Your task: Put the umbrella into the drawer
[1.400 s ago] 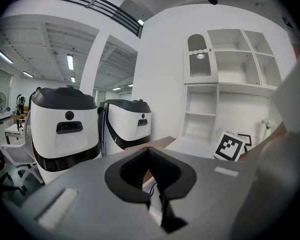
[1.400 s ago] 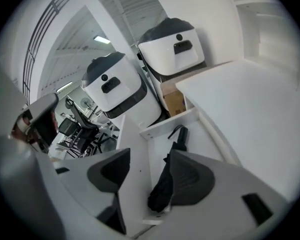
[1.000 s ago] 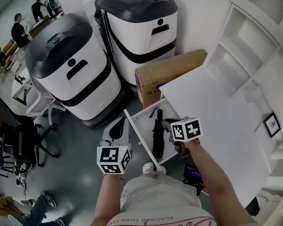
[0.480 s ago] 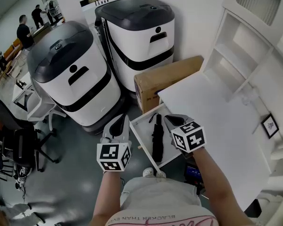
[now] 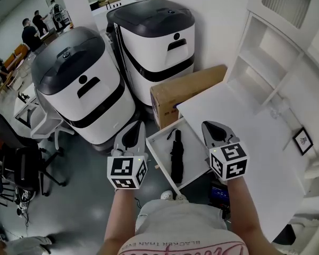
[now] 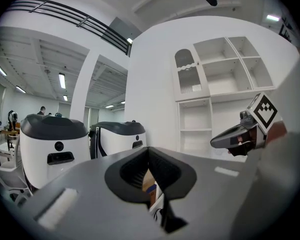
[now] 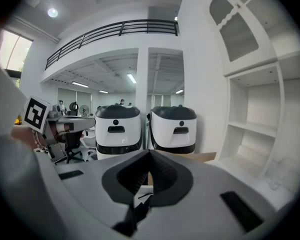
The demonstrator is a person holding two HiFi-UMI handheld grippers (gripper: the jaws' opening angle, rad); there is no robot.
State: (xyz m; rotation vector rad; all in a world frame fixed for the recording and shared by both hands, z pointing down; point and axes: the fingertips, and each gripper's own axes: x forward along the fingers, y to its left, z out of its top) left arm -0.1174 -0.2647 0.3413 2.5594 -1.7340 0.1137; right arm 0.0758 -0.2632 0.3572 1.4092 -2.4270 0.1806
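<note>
A black folded umbrella [image 5: 176,153] lies lengthwise in the open white drawer [image 5: 158,155] that sticks out from under the white table [image 5: 244,137]. Nothing touches it. My left gripper [image 5: 134,129] hangs above the floor just left of the drawer. Its jaws meet at the tips with nothing between them, as the left gripper view [image 6: 148,151] shows. My right gripper [image 5: 211,127] is raised over the table edge to the right of the drawer, well above the umbrella. It is shut and empty in the right gripper view [image 7: 150,154].
Two big white-and-black machines [image 5: 85,84] [image 5: 159,36] stand behind the drawer, with a cardboard box [image 5: 189,86] between them and the table. A white shelf unit [image 5: 276,52] rises at the right. An office chair [image 5: 21,163] and people are far left.
My right gripper has lifted out of the drawer, away from the umbrella, and drifted right. The left gripper rose a little. The umbrella stays in the drawer.
</note>
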